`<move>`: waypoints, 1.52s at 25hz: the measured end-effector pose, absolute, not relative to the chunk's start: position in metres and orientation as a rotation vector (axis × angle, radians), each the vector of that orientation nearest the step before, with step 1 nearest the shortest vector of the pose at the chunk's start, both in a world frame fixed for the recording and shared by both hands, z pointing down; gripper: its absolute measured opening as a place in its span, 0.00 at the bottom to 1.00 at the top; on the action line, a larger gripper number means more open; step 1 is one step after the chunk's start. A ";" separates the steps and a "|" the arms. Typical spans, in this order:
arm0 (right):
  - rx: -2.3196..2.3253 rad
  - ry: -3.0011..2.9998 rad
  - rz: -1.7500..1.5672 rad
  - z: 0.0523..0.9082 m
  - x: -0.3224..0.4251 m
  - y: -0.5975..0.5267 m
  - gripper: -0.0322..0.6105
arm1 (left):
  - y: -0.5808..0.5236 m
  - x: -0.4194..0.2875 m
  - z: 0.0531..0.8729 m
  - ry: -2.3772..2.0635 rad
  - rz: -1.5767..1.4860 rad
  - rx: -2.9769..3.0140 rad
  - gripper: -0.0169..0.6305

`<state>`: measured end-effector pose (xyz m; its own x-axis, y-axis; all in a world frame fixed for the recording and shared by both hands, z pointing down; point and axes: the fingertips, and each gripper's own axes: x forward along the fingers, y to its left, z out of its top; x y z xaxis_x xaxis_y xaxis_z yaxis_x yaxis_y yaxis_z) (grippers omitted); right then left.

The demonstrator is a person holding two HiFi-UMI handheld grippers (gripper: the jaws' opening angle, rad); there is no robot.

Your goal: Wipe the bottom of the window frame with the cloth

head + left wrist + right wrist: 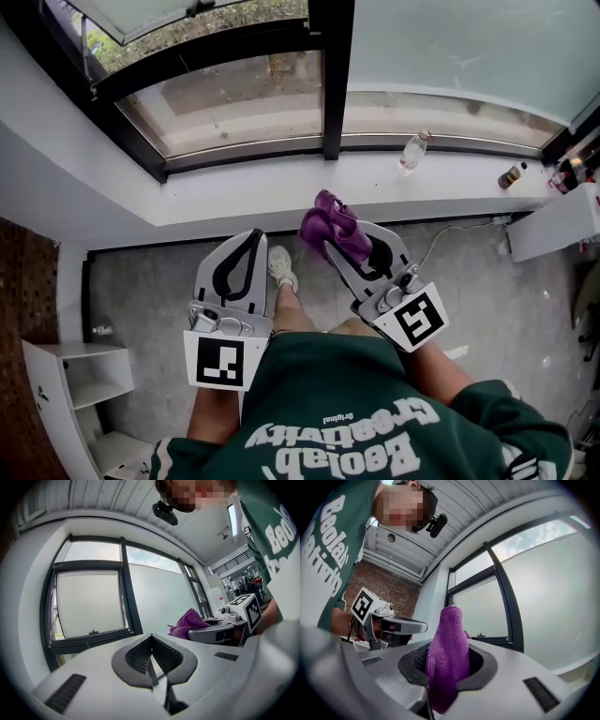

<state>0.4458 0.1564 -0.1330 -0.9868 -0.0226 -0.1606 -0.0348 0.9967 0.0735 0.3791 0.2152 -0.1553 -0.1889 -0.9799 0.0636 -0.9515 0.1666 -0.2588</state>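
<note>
Two claws hang short of the frame (234, 148), the right claw (336, 242) clenched on the cloth (326, 214) and the left claw (251, 239) clenched on nothing, so wiping looks unstarted and the cloth must next reach the frame's bottom.

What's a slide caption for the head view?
Right tongs grip a purple cloth before the window sill; left tongs shut, empty; a clear bottle sits on the sill.
</note>
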 end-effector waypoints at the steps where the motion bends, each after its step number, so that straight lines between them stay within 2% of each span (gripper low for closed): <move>1: -0.062 2.986 0.113 -0.132 0.439 0.147 0.20 | 0.205 0.372 -0.155 2.296 -0.358 -1.938 0.04; 22: -0.381 2.999 0.092 -0.153 0.209 -0.058 0.20 | -0.021 0.134 -0.161 2.023 -0.311 -2.260 0.04; 28: -0.497 2.942 -0.003 -0.153 0.194 -0.096 0.20 | -0.054 0.104 -0.153 1.983 -0.305 -2.297 0.04; 38: -0.353 2.973 -0.154 -0.131 0.161 -0.122 0.20 | -0.077 0.087 -0.134 2.098 -0.327 -2.292 0.04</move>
